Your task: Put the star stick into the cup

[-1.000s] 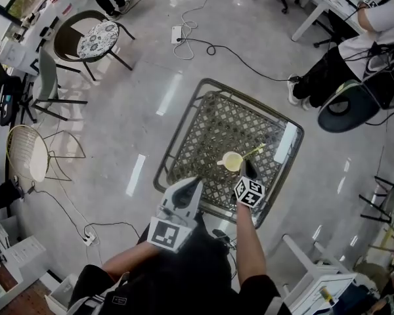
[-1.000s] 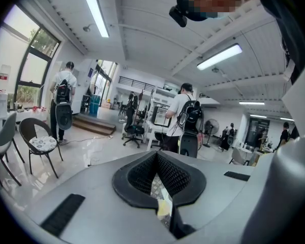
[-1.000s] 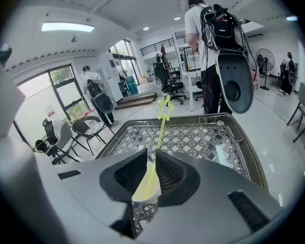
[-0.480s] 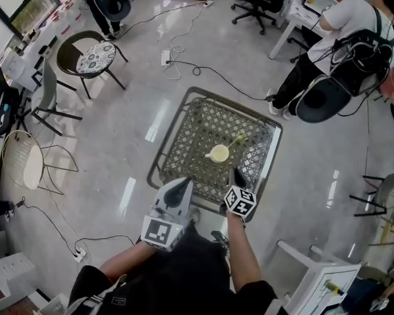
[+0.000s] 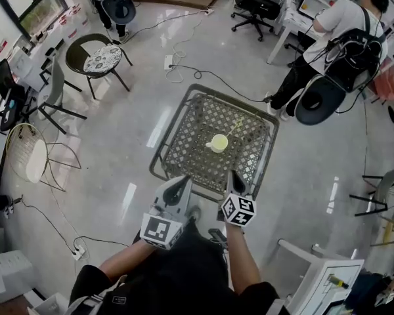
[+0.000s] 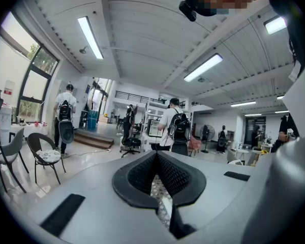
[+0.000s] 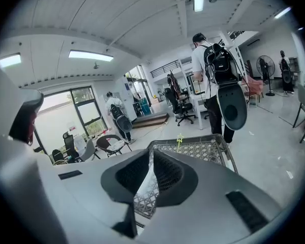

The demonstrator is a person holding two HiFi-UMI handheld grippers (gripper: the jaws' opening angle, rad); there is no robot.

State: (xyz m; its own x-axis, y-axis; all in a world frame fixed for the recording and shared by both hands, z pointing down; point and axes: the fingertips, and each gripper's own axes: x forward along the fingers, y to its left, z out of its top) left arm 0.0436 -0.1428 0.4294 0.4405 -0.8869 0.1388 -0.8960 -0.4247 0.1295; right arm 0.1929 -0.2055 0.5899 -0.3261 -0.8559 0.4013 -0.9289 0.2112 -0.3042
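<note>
A small yellow cup (image 5: 218,142) stands on the metal lattice table (image 5: 184,110), right of its middle. The pale yellow star stick (image 5: 236,125) rests in the cup and leans up to the right; in the right gripper view the star stick (image 7: 179,140) shows above the table's far part. My right gripper (image 5: 233,175) is at the table's near edge, well short of the cup, shut and holding nothing. My left gripper (image 5: 182,184) hangs beside it, also shut and holding nothing. Both sets of jaws meet at their tips (image 6: 156,157) (image 7: 151,159).
A round-seat chair (image 5: 100,54) and a wire chair (image 5: 29,159) stand at the left. A person with a backpack (image 5: 341,38) is at a desk at the upper right. Cables (image 5: 203,71) run over the floor beyond the table. A white desk (image 5: 315,268) sits near right.
Both grippers have drawn back toward my body; the right one was beside the cup and now is at the table's near edge. The stick stays in the cup.
</note>
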